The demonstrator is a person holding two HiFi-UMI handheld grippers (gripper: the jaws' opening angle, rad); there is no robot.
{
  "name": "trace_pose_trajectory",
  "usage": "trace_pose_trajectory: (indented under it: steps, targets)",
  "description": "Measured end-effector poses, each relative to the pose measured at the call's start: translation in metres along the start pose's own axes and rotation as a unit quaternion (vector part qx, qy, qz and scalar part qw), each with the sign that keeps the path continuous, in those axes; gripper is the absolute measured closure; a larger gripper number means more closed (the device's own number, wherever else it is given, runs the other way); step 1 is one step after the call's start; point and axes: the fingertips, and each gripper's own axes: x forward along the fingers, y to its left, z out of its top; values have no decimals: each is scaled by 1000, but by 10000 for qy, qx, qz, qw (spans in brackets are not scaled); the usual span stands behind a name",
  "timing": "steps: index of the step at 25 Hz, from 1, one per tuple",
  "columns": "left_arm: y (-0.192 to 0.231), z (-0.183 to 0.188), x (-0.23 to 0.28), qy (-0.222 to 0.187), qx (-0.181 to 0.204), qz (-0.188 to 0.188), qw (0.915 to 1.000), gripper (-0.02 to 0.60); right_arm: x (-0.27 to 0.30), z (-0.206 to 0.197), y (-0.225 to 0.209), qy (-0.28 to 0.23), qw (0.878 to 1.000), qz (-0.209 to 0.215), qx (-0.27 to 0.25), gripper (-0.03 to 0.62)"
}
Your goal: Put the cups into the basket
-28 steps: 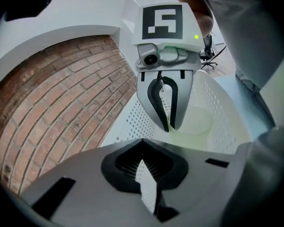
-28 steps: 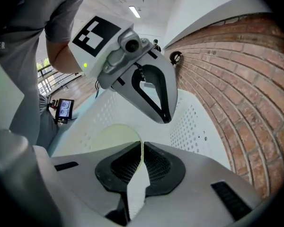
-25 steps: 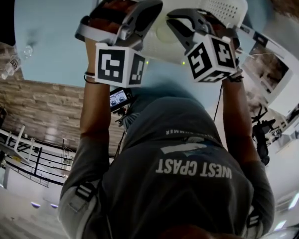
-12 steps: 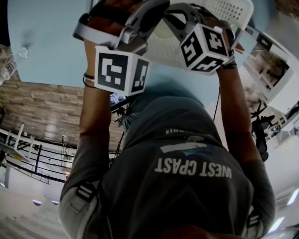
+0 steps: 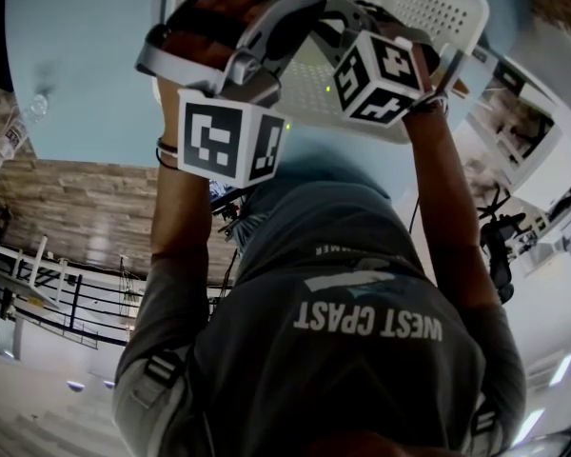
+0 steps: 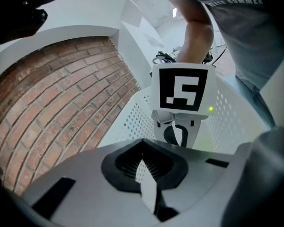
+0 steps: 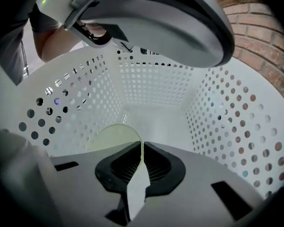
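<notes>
The right hand-held gripper (image 7: 142,144) is inside the white perforated basket (image 7: 154,82), with its 2 jaws clamped on the thin wall of 1 pale yellow-green cup (image 7: 111,137). The cup is low in the basket, near its perforated side wall. The left hand-held gripper (image 6: 142,148) is at the basket's rim, facing the right one, with its jaws together on nothing; the basket stands on the light blue surface (image 5: 86,65).

Both arms reach straight to the top of the head view, left forearm (image 5: 181,208) and right forearm (image 5: 438,198) bare. Left claw (image 5: 233,41) upper left, jaws together, nothing between. Right claw (image 5: 366,46) just beside it, upper centre, jaws pinched on a pale cup (image 7: 111,136) rim.
</notes>
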Motion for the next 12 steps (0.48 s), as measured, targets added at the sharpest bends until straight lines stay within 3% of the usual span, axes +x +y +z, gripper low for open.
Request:
trace_pose_trajectory:
  steps: [8,12]
  targets:
    - [0,1,-3,-17,-1,44,10000,580,5,-5,-1,109,9998,107,85,562]
    - [3,5,-7,-51,20,132,9999,580,-1,0,5,108,9998,108,-155,562]
